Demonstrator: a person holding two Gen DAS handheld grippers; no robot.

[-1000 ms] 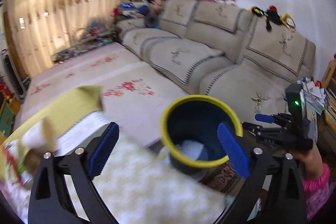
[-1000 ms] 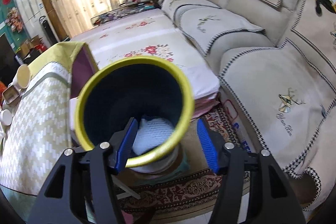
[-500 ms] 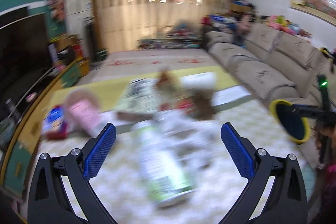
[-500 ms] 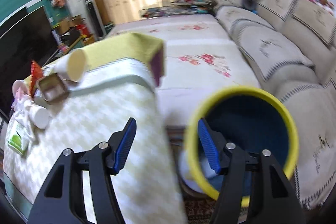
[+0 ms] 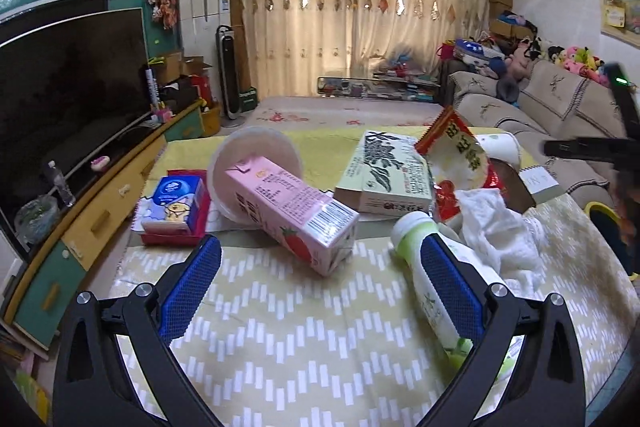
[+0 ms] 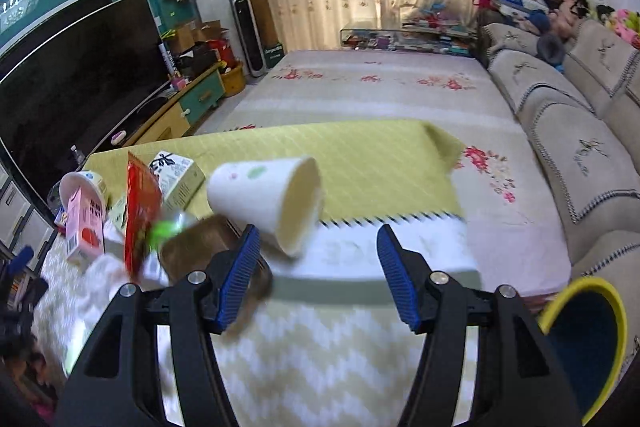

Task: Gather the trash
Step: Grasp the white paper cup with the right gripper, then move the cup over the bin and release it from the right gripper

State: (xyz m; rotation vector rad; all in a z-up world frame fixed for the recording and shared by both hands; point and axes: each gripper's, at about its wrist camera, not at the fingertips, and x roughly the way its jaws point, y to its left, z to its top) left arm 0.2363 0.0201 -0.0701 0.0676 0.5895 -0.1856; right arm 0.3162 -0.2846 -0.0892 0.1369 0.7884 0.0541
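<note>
My left gripper (image 5: 316, 283) is open and empty above the table, just short of a pink milk carton (image 5: 294, 213) lying on its side. A green-and-white bottle (image 5: 430, 283) lies by its right finger, next to a crumpled white tissue (image 5: 496, 231). A red snack bag (image 5: 456, 155), a green box (image 5: 390, 173) and a white bowl (image 5: 252, 155) lie behind. My right gripper (image 6: 318, 275) is open and empty, near a tipped white paper cup (image 6: 266, 201). The blue bin with a yellow rim (image 6: 588, 343) stands at the table's right.
A blue tissue pack on a red tray (image 5: 176, 205) sits at the table's left. A TV and cabinet (image 5: 68, 99) line the left wall. A sofa (image 6: 576, 131) runs along the right. A flowered mat (image 6: 380, 87) covers the floor beyond the table (image 5: 300, 347).
Both grippers have swung left from the bin to the table with the trash. The bin now sits at the right edge of both views. Both grippers stay open.
</note>
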